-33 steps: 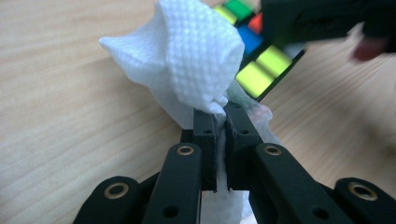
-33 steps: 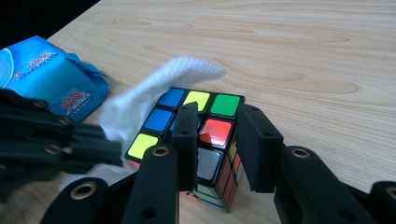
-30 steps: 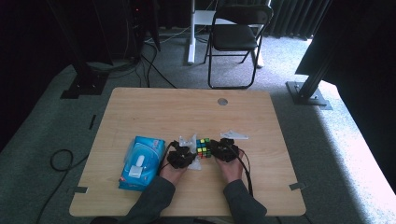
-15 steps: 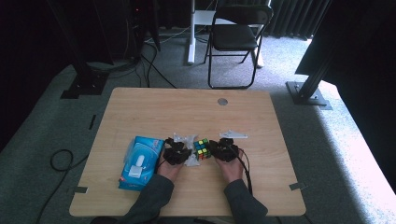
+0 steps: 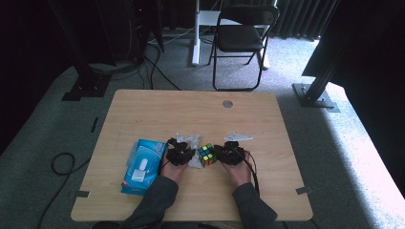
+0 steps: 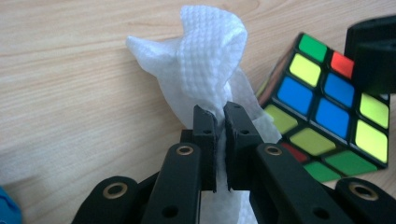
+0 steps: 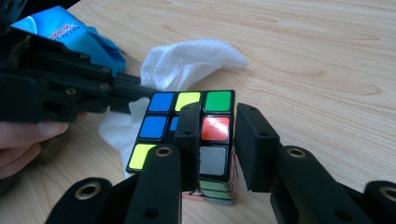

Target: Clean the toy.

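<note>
A: The left gripper (image 6: 220,111) was clenched on a white wet wipe (image 6: 205,60), bunched just beside the Rubik's cube (image 6: 327,121) on the wooden table (image 5: 157,114)

B: And the right gripper (image 7: 219,122)?

A: It gripped one edge of the cube, steadying it. Wiping seemed under way; next, the wipe probably needed pressing onto a face while the cube was kept from tipping

High view overhead, two close tongs-mounted views, sharing cube (image 5: 207,154)

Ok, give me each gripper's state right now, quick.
Left gripper: shut on the white wipe.
Right gripper: shut on the puzzle cube, one jaw across its face, the other at its side.
</note>
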`<state>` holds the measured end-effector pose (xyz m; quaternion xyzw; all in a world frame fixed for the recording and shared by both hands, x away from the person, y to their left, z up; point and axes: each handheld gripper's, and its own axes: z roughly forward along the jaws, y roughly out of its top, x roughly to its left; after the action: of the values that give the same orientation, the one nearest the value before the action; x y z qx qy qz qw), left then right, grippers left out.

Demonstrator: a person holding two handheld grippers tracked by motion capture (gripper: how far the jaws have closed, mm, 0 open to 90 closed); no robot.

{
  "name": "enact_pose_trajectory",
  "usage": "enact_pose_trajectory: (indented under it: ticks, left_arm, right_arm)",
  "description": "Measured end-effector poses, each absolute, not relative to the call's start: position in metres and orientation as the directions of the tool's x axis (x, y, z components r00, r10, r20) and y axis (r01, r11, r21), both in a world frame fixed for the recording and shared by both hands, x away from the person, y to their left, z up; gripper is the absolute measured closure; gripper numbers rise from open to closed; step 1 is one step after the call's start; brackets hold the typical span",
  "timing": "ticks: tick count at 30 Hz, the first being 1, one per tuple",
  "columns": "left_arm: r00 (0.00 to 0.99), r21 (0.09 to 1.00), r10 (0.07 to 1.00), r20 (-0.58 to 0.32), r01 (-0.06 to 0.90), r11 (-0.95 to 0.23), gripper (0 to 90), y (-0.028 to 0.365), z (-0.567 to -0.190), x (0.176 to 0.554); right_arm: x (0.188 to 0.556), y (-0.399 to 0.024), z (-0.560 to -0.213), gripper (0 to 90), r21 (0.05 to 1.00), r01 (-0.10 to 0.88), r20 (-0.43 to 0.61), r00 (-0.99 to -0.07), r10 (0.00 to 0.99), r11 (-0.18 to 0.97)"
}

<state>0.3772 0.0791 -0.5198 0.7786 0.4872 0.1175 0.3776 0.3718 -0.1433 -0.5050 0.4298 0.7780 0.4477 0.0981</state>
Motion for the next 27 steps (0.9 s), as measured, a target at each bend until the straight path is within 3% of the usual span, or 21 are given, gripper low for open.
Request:
enact_pose_trajectory:
  ticks: [9, 27]
  left_arm:
    - [0.529, 0.709, 0.830, -0.176, 0.653, -0.266, 84.7, 0.075, -0.519, 0.378]
    - [0.589, 0.704, 0.787, -0.182, 0.637, -0.314, 84.8, 0.059, -0.521, 0.362]
  right_arm:
    - [0.371, -0.144, -0.505, 71.2, 0.785, 0.570, 0.227, -0.627, 0.745, 0.241]
    - [0.375, -0.150, -0.506, 65.1, 0.789, 0.592, 0.217, -0.517, 0.828, 0.163]
